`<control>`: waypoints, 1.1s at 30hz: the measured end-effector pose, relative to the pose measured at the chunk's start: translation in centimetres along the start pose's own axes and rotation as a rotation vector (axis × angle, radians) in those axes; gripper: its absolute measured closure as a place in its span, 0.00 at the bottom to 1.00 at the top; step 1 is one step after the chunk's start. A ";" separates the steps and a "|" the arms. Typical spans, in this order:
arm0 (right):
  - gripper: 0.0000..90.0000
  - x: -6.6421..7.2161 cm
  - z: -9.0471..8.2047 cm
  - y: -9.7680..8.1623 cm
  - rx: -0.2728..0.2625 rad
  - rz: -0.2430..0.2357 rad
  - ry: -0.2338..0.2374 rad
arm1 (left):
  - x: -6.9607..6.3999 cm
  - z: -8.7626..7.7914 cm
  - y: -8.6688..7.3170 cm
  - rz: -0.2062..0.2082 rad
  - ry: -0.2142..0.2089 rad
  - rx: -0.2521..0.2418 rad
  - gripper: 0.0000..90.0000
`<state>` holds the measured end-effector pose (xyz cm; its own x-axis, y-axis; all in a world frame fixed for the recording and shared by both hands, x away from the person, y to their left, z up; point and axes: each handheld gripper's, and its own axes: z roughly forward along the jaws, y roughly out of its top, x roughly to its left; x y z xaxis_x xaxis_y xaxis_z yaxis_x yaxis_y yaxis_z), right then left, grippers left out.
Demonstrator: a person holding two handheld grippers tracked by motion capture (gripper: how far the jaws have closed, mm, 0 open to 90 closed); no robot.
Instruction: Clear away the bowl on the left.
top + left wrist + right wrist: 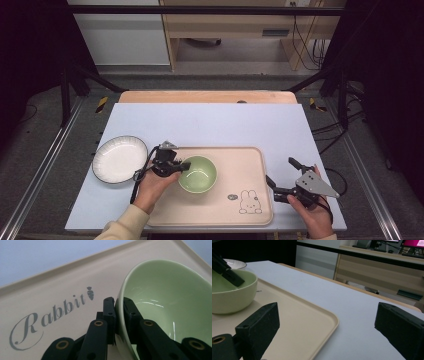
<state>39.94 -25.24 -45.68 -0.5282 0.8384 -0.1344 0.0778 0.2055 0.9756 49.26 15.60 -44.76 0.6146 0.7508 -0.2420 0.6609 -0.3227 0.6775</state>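
Landmark: beige tray (235, 200), lying on the pale worktop (210, 122) at its near edge, slightly right of centre

Green bowl (198, 174) stands upright inside the tray, in its left half, near the tray's left rim. Empty as far as the high view shows; glossy inside

Left gripper (184, 165) reaches in over the tray's left rim, held by the left hand (152, 185). In the left gripper view its jaws are clamped on the bowl's rim (119, 307): one jaw outside the wall, one inside, wall pinched between them. Script "Rabbit" (47, 320) with a small carrot mark printed on the tray floor beside the bowl

Rabbit drawing (250, 202) on the tray floor at the near right corner, well apart from the bowl

Right gripper (282, 177) sits just off the tray's right rim, low over the worktop, held by the right hand (312, 212). Jaws wide apart, nothing between them; in the right gripper view one jaw hangs over the tray's edge (329, 322), the other over bare worktop

White plate (120, 159) with a dark rim rests on the worktop left of the tray, close to its left rim, touching neither tray nor bowl
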 end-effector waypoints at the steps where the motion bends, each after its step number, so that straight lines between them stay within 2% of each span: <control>1: 0.06 0.0 0.0 0.0 -0.001 -0.001 -0.001 | 0.0 0.0 0.0 0.003 0.000 0.001 0.91; 7: 0.06 0.0 0.0 0.0 -0.001 -0.002 0.000 | -0.3 0.0 -0.1 0.045 0.017 0.001 0.85; 12: 0.06 0.1 0.0 0.0 0.001 0.000 0.002 | -0.2 -0.1 -0.1 0.045 0.017 -0.006 0.86; 15: 0.06 0.0 0.0 0.0 0.002 0.003 -0.001 | -0.2 -0.7 0.1 0.053 0.015 -0.080 0.84; 19: 0.07 0.1 0.0 0.0 0.004 0.002 0.005 | -0.4 -1.3 0.4 0.087 0.037 -0.141 0.76; 23: 0.07 0.1 0.0 0.0 0.004 0.003 0.005 | -0.7 -1.7 0.6 0.130 0.039 -0.179 0.64; 28: 0.06 0.1 0.1 0.0 0.003 0.000 0.004 | -1.3 -1.8 0.8 0.204 0.033 -0.227 0.48; 33: 0.06 0.1 0.1 0.0 0.004 -0.001 0.005 | -1.7 -1.9 1.0 0.221 0.010 -0.263 0.37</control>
<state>39.96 -25.11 -45.75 -0.5321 0.8360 -0.1342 0.0813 0.2082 0.9747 48.06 15.14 -42.34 0.7252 0.6856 -0.0637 0.3778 -0.3189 0.8692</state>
